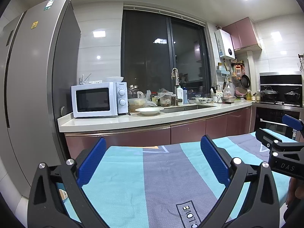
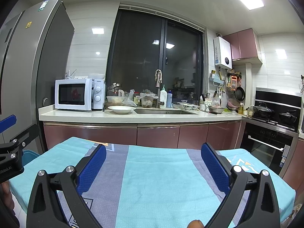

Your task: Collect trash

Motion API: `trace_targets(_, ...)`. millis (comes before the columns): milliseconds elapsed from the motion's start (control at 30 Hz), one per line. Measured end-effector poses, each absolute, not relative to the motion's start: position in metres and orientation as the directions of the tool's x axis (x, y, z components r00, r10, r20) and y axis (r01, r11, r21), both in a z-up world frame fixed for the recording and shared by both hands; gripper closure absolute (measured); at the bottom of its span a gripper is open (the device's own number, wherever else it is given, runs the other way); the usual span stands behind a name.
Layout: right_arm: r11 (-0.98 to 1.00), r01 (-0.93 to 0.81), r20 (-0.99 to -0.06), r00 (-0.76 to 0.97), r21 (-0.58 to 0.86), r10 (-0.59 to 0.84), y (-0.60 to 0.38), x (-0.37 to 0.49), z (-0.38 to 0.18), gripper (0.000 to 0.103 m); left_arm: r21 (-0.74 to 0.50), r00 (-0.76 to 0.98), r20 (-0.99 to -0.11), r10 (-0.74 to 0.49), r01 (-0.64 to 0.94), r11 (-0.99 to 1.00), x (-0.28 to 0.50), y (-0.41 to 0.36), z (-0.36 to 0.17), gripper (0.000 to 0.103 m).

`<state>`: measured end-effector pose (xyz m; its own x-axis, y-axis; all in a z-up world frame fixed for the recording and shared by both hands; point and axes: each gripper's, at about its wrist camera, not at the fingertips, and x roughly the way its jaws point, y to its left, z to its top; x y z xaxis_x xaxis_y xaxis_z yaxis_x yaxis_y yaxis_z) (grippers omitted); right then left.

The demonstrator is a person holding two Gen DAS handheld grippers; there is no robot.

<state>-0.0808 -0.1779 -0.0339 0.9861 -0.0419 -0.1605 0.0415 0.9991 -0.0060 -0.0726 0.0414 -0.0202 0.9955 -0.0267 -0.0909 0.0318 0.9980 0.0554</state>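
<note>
Both tongs spread wide, gripping nothing.

Left blue-padded black gripper (image 1: 153, 159) and right blue-padded black gripper (image 2: 153, 163) hovering over striped turquoise-and-grey tablecloth (image 2: 161, 180). Beyond, white countertop (image 2: 95, 117); possibly trash in plastic-lined container (image 2: 147, 99) by steel sink (image 2: 163, 111).

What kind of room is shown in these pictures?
A home kitchen, most likely: a white microwave stands on the counter beside a sink, with a tall fridge at one end and pots on a stove.
</note>
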Motion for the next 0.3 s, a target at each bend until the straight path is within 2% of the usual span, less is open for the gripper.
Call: trace_targets(300, 0.999, 0.044, -0.167, 0.985, -0.007, -0.045, -0.1777, -0.0790, -0.0347, 0.007, 0.068, 0.995, -0.094, -0.017, 0.023, 0.997, -0.0686, 0.0401, -0.0228, 0.005)
